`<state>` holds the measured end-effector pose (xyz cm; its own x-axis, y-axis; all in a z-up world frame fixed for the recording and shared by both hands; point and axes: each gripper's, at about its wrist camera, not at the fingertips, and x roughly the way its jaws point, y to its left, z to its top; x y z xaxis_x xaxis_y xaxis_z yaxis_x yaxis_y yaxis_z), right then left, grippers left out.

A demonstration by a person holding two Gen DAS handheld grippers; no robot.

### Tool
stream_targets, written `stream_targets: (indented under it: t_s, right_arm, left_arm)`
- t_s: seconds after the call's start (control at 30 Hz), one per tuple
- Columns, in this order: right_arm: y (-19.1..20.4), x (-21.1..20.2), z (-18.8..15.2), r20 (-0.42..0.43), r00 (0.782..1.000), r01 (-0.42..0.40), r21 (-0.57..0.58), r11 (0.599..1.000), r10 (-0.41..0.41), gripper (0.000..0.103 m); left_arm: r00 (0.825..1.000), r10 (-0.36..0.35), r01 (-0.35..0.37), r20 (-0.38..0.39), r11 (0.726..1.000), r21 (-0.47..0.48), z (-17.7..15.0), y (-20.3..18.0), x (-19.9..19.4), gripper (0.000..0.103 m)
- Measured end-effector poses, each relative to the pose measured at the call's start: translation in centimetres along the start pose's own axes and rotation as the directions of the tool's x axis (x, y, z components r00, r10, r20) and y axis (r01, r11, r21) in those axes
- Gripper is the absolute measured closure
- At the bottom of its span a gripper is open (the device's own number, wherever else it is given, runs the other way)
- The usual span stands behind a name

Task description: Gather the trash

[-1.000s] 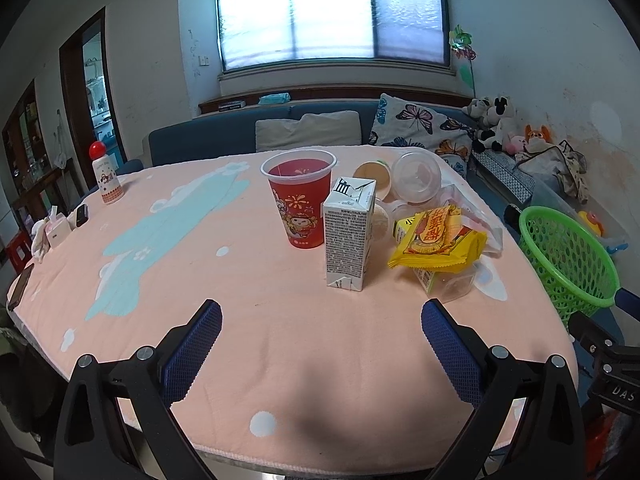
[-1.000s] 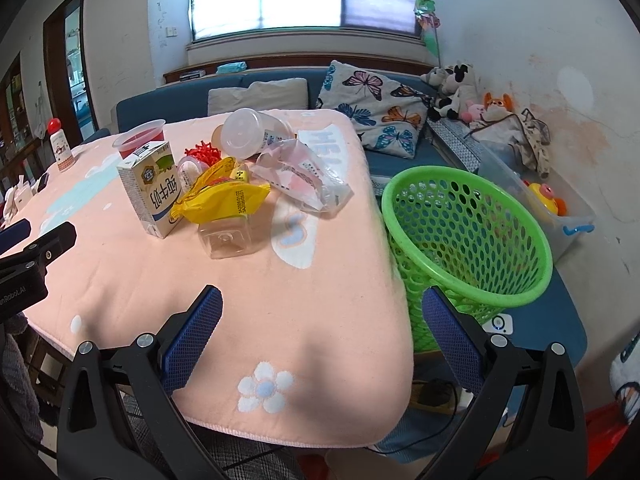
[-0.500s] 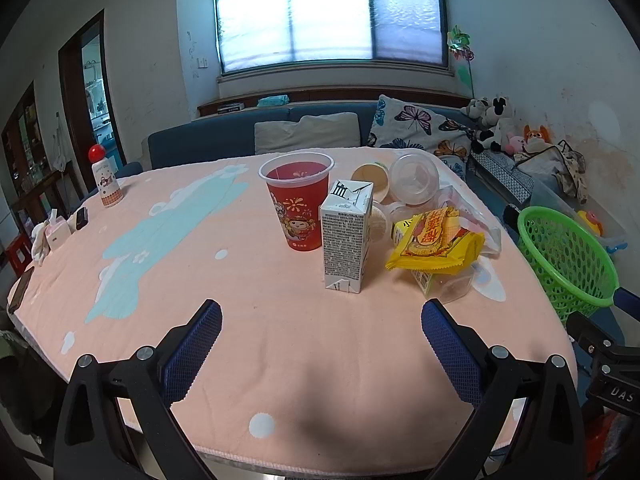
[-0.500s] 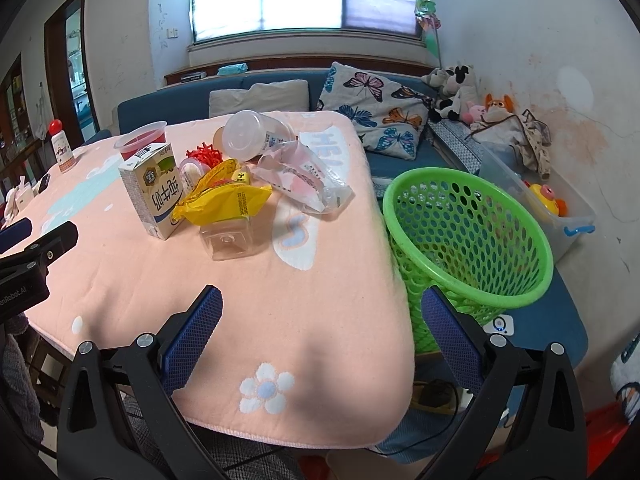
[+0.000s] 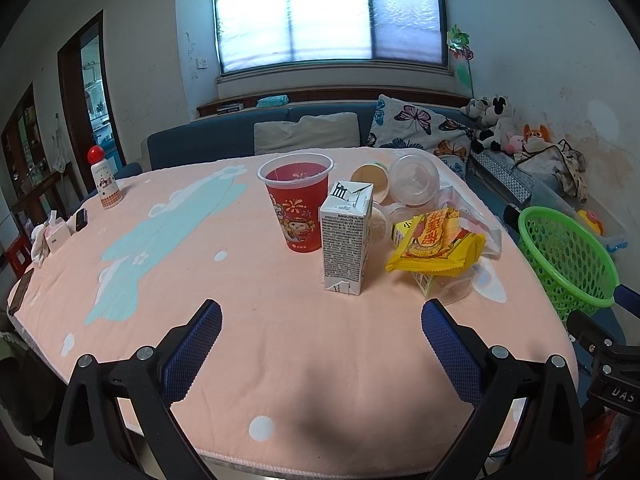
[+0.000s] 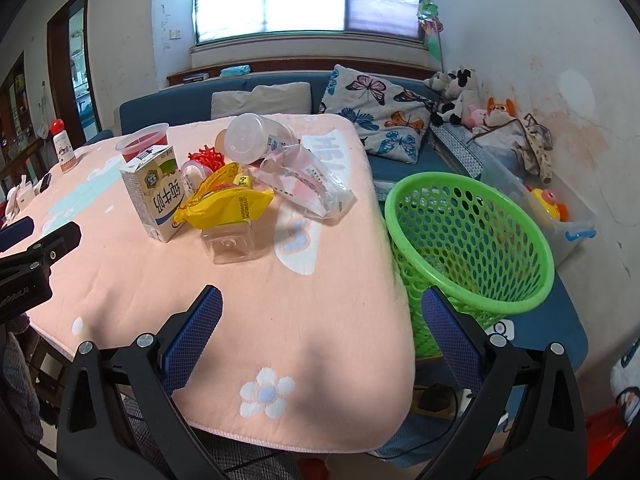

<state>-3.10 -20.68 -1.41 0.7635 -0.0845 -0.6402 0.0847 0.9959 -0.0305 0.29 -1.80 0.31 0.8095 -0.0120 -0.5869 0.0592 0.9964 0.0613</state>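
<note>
Trash is piled on the pink table (image 5: 248,280): a red cup (image 5: 298,204), a milk carton (image 5: 346,240), a yellow snack wrapper (image 5: 436,244) lying on a clear square jar (image 5: 448,288), a clear tub (image 5: 414,180) and crumpled plastic film (image 6: 308,184). The carton (image 6: 154,192), wrapper (image 6: 224,204) and jar (image 6: 234,244) also show in the right wrist view. A green basket (image 6: 468,240) stands beside the table's right edge. My left gripper (image 5: 320,344) hangs open over the near table edge, short of the carton. Over the table's front corner, my right gripper (image 6: 320,328) is open and holds nothing.
At the far left of the table stand a red-capped bottle (image 5: 105,180), a small box and a phone (image 5: 82,218). A blue sofa (image 5: 224,140) with cushions runs behind it. Plush toys (image 6: 456,92) and a clear storage bin (image 6: 560,216) sit to the right of the basket.
Both views have shifted only slightly; the trash pile sits a touch further left in the left wrist view. Both grippers stay open and nothing was picked up.
</note>
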Motion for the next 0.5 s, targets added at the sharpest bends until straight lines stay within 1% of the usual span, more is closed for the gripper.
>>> stream_targets:
  t_s: [0.5]
  right_arm:
    - [0.35,0.90,0.69,0.010,1.000,-0.009,-0.021,1.000,0.010,0.006]
  left_arm:
    - [1.000,0.010,-0.010,-0.001,1.000,0.000,0.59,0.73,0.95,0.006]
